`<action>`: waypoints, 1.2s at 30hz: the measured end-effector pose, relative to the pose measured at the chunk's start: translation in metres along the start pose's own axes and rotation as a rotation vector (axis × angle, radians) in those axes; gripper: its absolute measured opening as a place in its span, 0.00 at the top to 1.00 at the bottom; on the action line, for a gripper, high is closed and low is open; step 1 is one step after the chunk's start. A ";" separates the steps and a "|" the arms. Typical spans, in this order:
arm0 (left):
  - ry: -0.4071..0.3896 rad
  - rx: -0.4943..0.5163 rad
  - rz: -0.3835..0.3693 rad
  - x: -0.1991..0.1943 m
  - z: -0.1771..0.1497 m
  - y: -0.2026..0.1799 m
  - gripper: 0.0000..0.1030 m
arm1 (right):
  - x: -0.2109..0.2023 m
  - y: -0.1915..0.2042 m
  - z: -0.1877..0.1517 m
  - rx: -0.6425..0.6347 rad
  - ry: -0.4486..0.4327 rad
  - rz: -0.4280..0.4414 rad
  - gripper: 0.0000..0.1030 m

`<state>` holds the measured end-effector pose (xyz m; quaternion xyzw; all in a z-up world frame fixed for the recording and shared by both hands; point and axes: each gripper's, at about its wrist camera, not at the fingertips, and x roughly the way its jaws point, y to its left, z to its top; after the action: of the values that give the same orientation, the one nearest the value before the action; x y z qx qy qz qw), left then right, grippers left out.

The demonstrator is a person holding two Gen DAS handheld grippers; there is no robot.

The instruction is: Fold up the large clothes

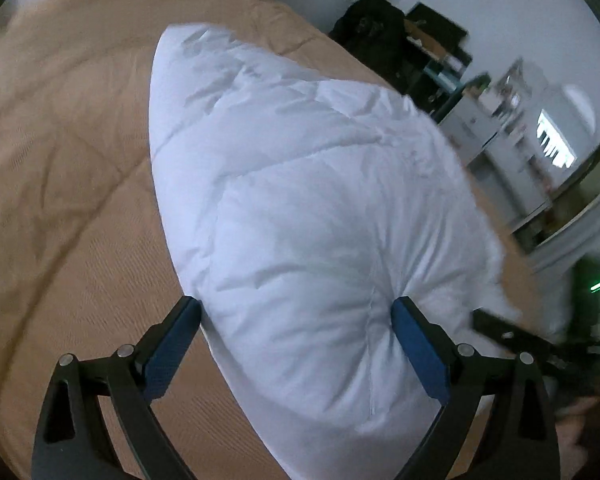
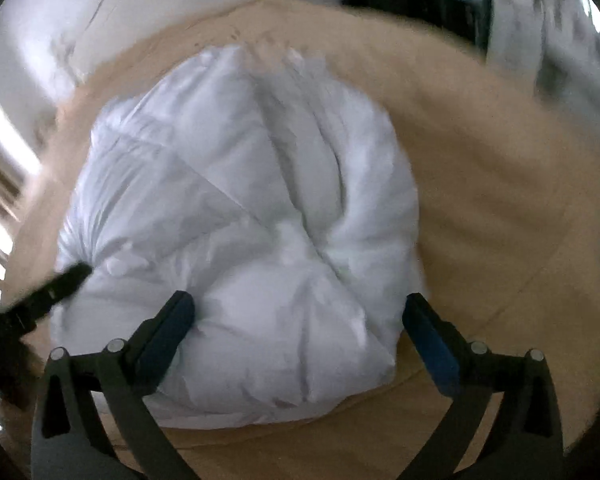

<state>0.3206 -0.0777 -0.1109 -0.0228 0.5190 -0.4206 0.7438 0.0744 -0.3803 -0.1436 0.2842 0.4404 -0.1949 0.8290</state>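
Already the white quilt (image 2: 236,240) lies bunched into a thick, puffy bundle on the tan bed (image 2: 480,200), so I judge most folds done. My left tool (image 1: 296,312) and right tool (image 2: 300,308) both stand spread wide astride its near end, clamping nothing; tidying remains.

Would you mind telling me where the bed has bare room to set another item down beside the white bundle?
The tan bedspread lies bare on the far side of the puffy white quilted bundle from the room's furniture. It is crowded at the near end, where both open grippers, left gripper and right gripper, straddle the bundle.
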 end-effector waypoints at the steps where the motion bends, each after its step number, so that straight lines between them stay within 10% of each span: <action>1: -0.015 -0.051 -0.050 -0.006 0.003 0.012 0.06 | 0.007 -0.017 -0.001 0.090 0.034 0.092 0.00; 5: -0.071 -0.291 -0.231 -0.019 0.019 0.073 0.00 | 0.029 -0.056 -0.010 0.241 0.096 0.323 0.00; 12: 0.032 -0.545 -0.438 0.053 0.055 0.152 0.00 | 0.041 -0.082 -0.011 0.243 0.113 0.449 0.00; 24: 0.174 -0.419 -0.551 0.124 0.099 0.101 0.01 | 0.054 -0.106 -0.015 0.312 0.130 0.560 0.01; 27: 0.128 -0.469 -0.647 0.106 0.105 0.111 0.02 | 0.051 -0.106 -0.014 0.354 0.121 0.622 0.14; 36: -0.021 -0.363 -0.515 -0.020 0.146 0.154 0.02 | 0.040 -0.030 0.002 0.256 0.150 0.796 0.26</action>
<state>0.5272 -0.0244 -0.1012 -0.2902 0.5550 -0.4955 0.6019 0.0804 -0.4071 -0.1854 0.5462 0.3275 0.1086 0.7632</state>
